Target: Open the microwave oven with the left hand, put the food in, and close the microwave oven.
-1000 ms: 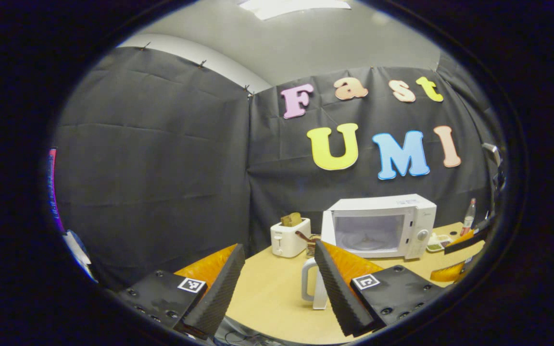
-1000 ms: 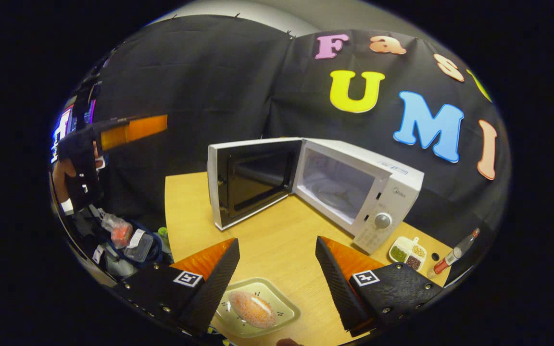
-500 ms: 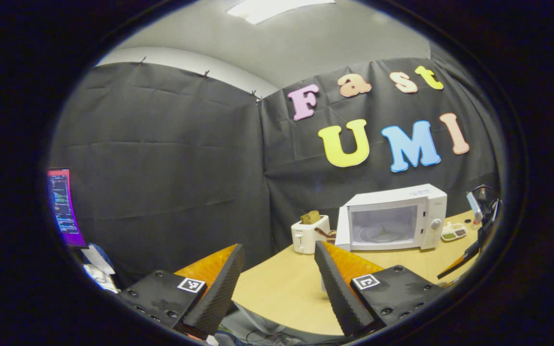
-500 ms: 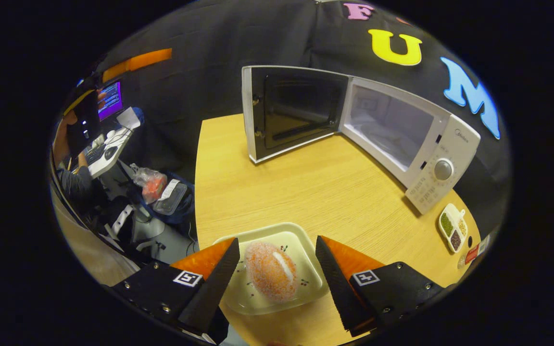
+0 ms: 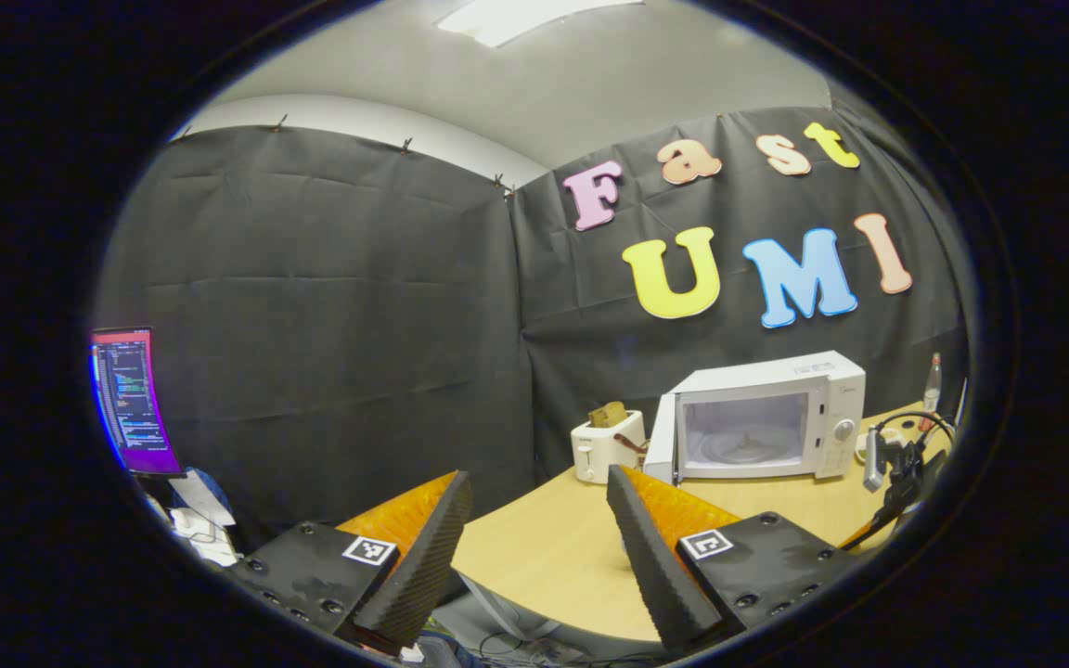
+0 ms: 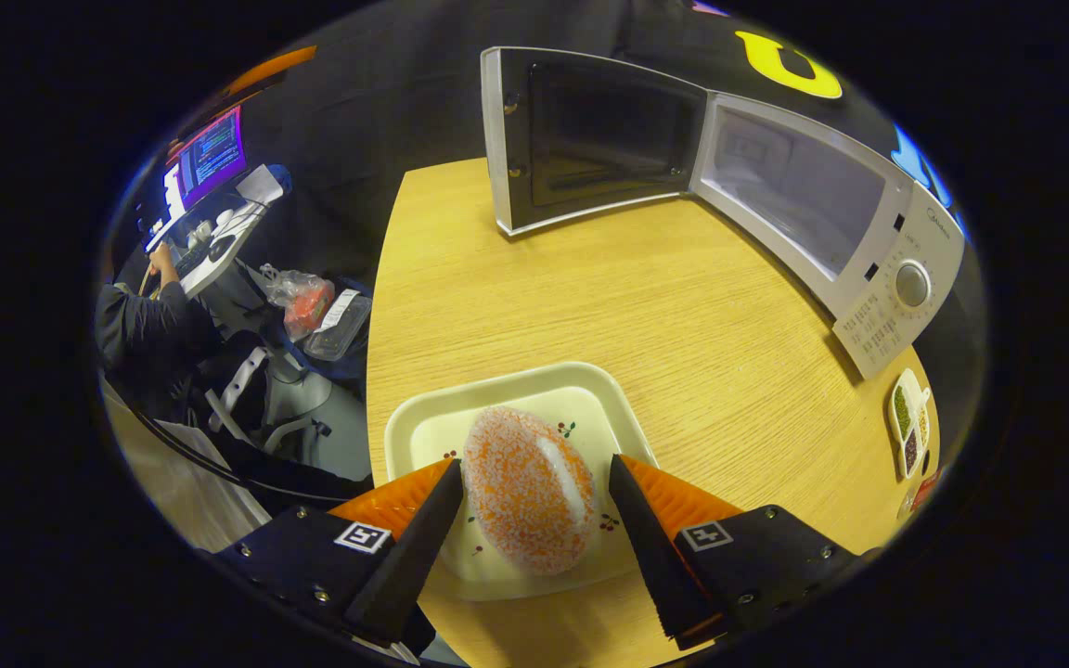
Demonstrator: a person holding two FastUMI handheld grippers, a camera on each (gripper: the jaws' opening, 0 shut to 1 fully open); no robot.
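Right gripper view: right gripper (image 6: 525,506) spread wide, one finger on each side of the food (image 6: 528,487), an orange-speckled oval bun lying on the pale tray (image 6: 423,429). Not yet clamped; hard to tell whether either finger already touches the bun. Tray on the wooden table (image 6: 664,306), well short of the microwave (image 6: 831,218), on the near side of it. Microwave door (image 6: 595,139) swung fully open to the left of the cavity, so opening looks done and picking up the food is probably the step in hand.

To do it well: keep the fingers level with the widest part of the bun, centred along its length, then close slowly and stop at first firm resistance. Looks soft, so likely to squash or shed crumbs under a hard squeeze. Lift straight up off the tray before heading toward the microwave, staying right of the open door.

Left gripper view: left gripper (image 5: 534,547) parted and holding nothing, held well back from the microwave (image 5: 762,417), off the near edge of the table (image 5: 544,557). Best kept there, clear of the path, ready for the door afterwards.
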